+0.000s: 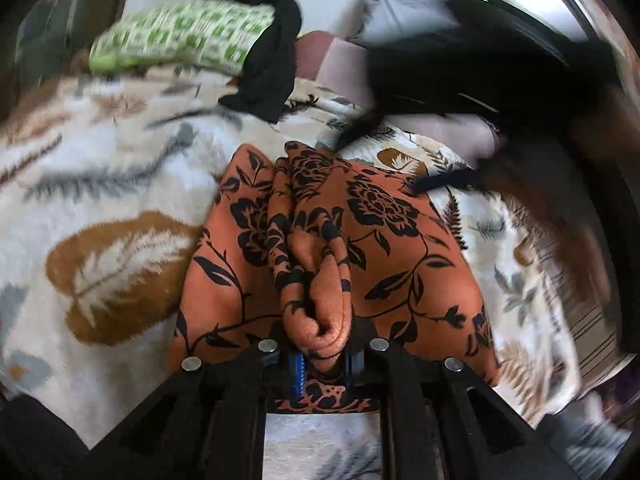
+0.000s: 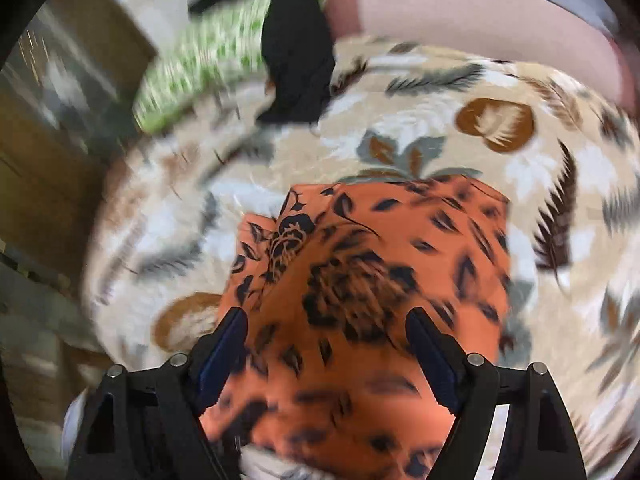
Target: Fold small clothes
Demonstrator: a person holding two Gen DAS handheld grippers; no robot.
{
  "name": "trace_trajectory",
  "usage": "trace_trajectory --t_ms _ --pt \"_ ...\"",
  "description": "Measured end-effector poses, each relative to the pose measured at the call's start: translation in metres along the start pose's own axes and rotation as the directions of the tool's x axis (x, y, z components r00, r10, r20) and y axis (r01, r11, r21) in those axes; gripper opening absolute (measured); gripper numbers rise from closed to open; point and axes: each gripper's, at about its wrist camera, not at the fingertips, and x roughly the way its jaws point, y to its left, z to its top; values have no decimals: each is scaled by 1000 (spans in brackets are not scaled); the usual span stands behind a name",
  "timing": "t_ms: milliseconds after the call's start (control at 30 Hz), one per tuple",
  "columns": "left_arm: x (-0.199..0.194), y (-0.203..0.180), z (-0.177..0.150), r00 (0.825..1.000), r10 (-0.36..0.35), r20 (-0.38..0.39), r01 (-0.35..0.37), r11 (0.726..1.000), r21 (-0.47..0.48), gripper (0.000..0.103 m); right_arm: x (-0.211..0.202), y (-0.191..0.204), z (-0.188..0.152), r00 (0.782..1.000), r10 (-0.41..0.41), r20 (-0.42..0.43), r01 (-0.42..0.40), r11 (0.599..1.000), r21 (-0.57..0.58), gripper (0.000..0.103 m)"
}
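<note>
Left wrist view: the left gripper (image 1: 322,354) has its jaws pinched on a bunched fold of the orange floral garment (image 1: 384,248), which lies on the leaf-print blanket (image 1: 100,184). Beyond lie a green checked cloth (image 1: 176,36) and a black garment (image 1: 276,72).

Right wrist view, blurred: the right gripper (image 2: 326,354) hovers with jaws spread wide over the orange garment (image 2: 360,280).
</note>
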Motion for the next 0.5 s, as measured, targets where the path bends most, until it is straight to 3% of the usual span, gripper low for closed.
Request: trace_trajectory --t_ms 67,200,367,433,500 --pt "1 -4 -3 1000 20 7 -21 999 32 13 26 21 21 994 -38 -100 36 999 -28 84" --pt "1 -4 -4 1000 27 16 -28 998 58 13 63 49 43 961 -197 -194 183 979 -92 84" --pt "-1 1 -6 1000 12 19 -14 998 64 14 93 61 46 893 -352 -281 308 932 -190 81" --pt "-2 2 -7 1000 13 28 -15 997 72 13 90 54 48 895 -360 -264 322 930 -179 41" --pt "-5 2 -8 999 12 35 -14 997 82 14 82 45 47 912 -325 -250 295 943 -151 29"
